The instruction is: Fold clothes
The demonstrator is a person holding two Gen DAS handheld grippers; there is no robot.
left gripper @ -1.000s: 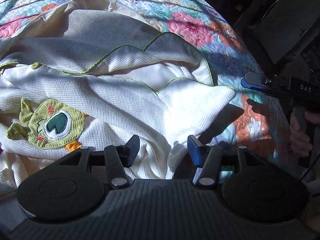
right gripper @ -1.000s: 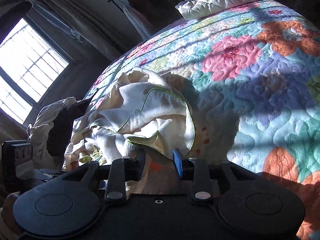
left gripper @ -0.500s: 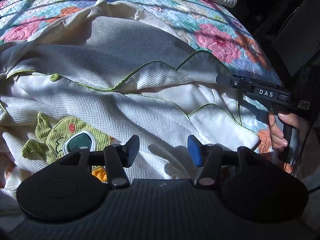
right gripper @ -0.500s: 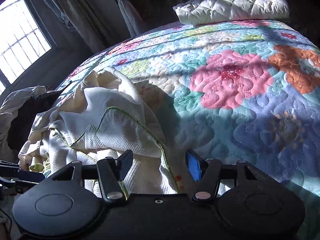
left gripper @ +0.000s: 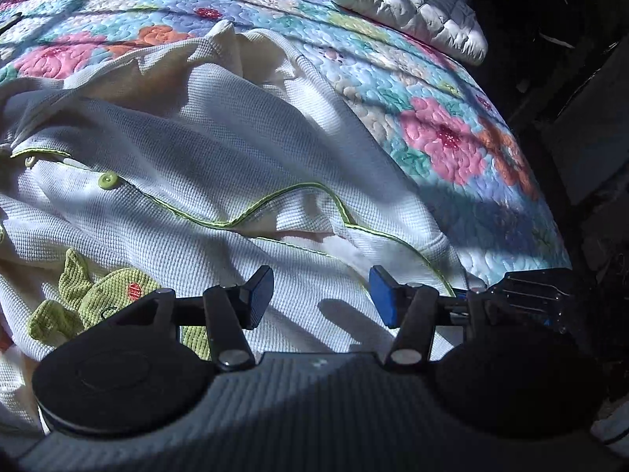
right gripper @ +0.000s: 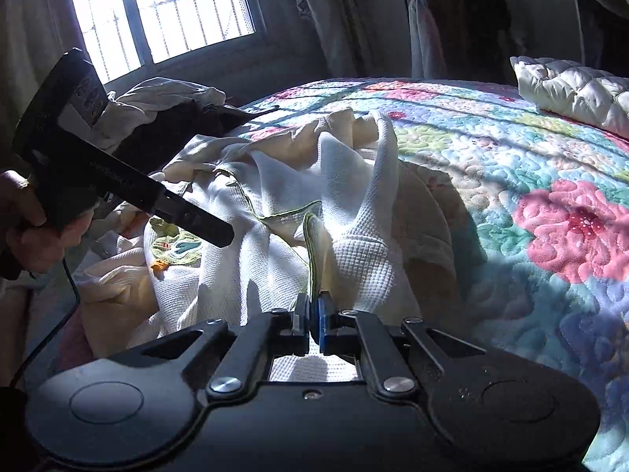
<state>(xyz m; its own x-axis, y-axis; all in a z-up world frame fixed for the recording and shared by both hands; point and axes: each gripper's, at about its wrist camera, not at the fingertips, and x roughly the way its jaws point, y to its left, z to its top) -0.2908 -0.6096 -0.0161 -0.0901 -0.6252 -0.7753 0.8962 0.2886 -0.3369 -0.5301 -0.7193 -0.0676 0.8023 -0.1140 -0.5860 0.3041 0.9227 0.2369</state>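
Hovering over white garment (left gripper: pixel 220 157) on quilt (left gripper: pixel 452 133): left gripper (left gripper: pixel 320 295), jaws apart and just widened, nothing pinched, cloth beneath. Right wrist view: right gripper (right gripper: pixel 313 316), jaws just snapped together, clamping garment's green-piped edge (right gripper: pixel 312 244); cloth rises bunched from pads.

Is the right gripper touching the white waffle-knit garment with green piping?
Touching. In the right wrist view, the right gripper has just closed, its jaws pinching the green-piped edge of the white waffle-knit garment, which rises straight out from between them.
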